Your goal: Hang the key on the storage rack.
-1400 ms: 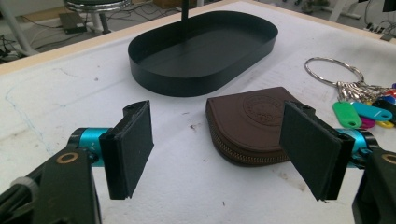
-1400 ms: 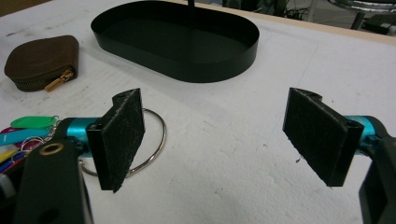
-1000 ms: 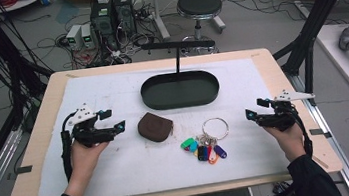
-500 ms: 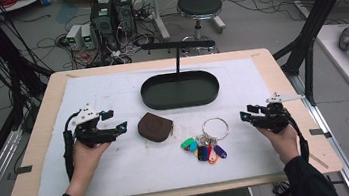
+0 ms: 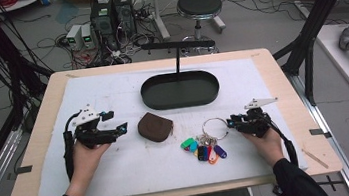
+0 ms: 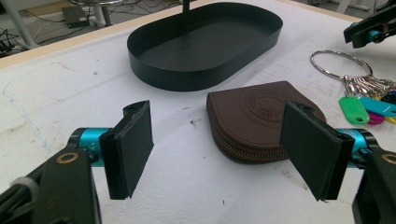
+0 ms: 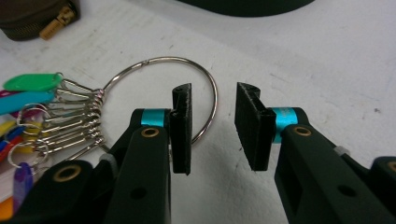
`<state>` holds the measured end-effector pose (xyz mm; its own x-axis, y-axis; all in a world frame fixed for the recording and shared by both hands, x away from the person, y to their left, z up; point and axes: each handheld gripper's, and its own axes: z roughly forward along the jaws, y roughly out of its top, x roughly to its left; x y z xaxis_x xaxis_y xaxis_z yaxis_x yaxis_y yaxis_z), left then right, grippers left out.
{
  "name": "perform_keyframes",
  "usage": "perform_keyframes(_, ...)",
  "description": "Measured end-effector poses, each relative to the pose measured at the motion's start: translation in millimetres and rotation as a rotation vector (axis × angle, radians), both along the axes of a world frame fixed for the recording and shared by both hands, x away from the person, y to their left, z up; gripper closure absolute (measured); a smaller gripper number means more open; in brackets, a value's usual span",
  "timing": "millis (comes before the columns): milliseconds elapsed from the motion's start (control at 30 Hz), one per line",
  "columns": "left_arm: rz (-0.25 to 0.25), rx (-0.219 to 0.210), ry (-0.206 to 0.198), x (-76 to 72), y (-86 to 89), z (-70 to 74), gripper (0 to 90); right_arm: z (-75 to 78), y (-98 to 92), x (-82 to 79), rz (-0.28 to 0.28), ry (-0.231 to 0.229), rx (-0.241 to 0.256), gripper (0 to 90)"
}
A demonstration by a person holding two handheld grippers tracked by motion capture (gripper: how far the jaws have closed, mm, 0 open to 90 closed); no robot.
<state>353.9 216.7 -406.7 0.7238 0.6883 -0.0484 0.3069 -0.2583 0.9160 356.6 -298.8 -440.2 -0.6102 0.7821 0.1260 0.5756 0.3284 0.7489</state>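
Lab, computer towers [image 5: 112, 10], floor cables [image 5: 30, 50]

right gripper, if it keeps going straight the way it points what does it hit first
Most likely the big metal key ring: the right gripper points at its rim, one of its open fingers already over the wire. How high it hovers is unclear.

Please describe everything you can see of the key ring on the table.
The key ring is a large thin hoop of shiny metal, lying flat on the white sheet. Small rings hang from its near side and carry coloured plastic tags: green, blue, pink, yellow, purple, orange. The right gripper is at the hoop, open, one finger over the wire; whether it touches is unclear. A brown pouch lies to its left, apart.
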Motion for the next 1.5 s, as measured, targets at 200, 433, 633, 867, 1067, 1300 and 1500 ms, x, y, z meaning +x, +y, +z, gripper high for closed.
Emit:
perform_keyframes(200, 0.0, 0.0, 0.001, -1.7, -0.3, -0.3, 26.3, -5.6, 14.9, 2.9, -0.017, 0.006, -0.087, 71.5)
perform_keyframes(433, 0.001, -0.001, 0.001, -3.5, 0.2, -0.5, 26.3, -7.0, 24.2, 0.8, -0.007, -0.042, -0.173, 83.9)
perform_keyframes(633, 0.001, 0.002, -0.001, -5.2, 0.0, -0.2, 26.3, -5.0, 22.0, 2.1, -0.026, -0.051, -0.153, 87.8)
perform_keyframes(867, 0.003, -0.002, 0.001, -4.8, 0.6, -1.2, 26.3, 11.7, 9.1, -0.3, -0.005, -0.111, 0.068, 88.2)
perform_keyframes(1067, -0.003, -0.001, -0.006, -5.0, -1.2, -0.5, 26.3, 19.4, 7.2, -4.3, 0.041, -0.109, 0.188, 88.0)
perform_keyframes(1300, -0.014, -0.001, -0.011, -4.2, -4.6, 0.2, 26.3, 21.0, 6.0, -7.1, 0.097, -0.047, 0.247, 87.2)
perform_keyframes(1500, -0.025, -0.002, -0.017, -2.4, -8.9, 0.8, 26.3, 21.0, 7.2, -10.0, 0.1, -0.009, 0.228, 87.0)
